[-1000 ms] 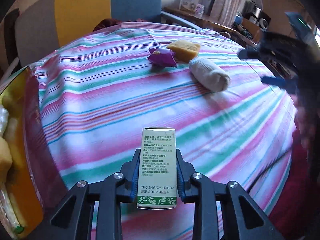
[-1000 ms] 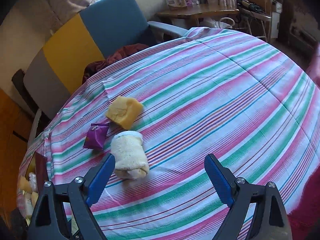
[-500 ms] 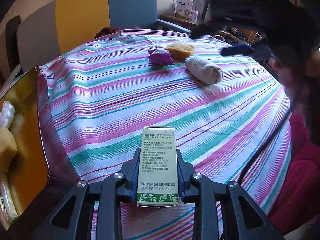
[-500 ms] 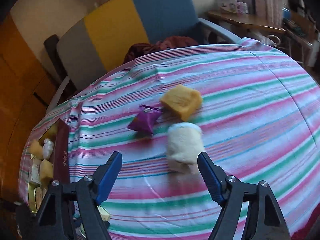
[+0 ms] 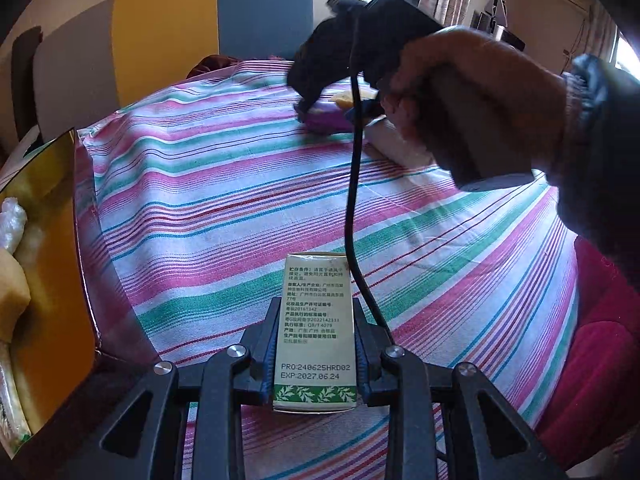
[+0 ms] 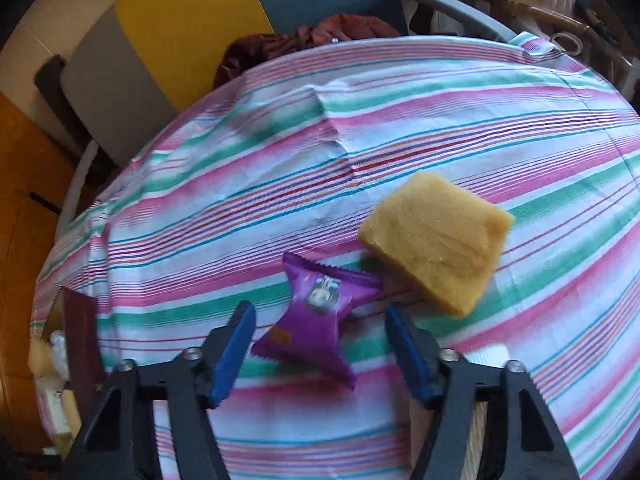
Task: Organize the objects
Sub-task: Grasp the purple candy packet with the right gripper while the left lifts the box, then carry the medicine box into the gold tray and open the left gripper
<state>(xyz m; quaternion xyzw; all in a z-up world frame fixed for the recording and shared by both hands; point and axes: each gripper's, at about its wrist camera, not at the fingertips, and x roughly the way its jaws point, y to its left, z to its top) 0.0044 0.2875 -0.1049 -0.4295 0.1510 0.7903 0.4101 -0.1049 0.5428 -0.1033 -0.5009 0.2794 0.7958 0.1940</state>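
My left gripper (image 5: 314, 352) is shut on a small white box with green leaf print (image 5: 315, 328), held low over the striped tablecloth. My right gripper (image 6: 320, 340) is open, its blue pads either side of a purple snack packet (image 6: 316, 320) lying on the cloth. A yellow sponge (image 6: 438, 242) lies just right of the packet. In the left wrist view the right gripper, held in a hand (image 5: 472, 92), hangs over the purple packet (image 5: 326, 118); a rolled white towel (image 5: 400, 146) is mostly hidden behind the hand.
A gold-lined box (image 5: 44, 248) holding sponges and wrapped items stands at the table's left edge; it also shows in the right wrist view (image 6: 60, 360). A yellow, blue and grey chair (image 6: 192, 32) stands behind the table. A black cable (image 5: 352, 200) hangs from the right gripper.
My right gripper has moved forward and down from the towel to straddle the purple packet. My left gripper, still on the box, has drawn back slightly toward the gold-lined box.
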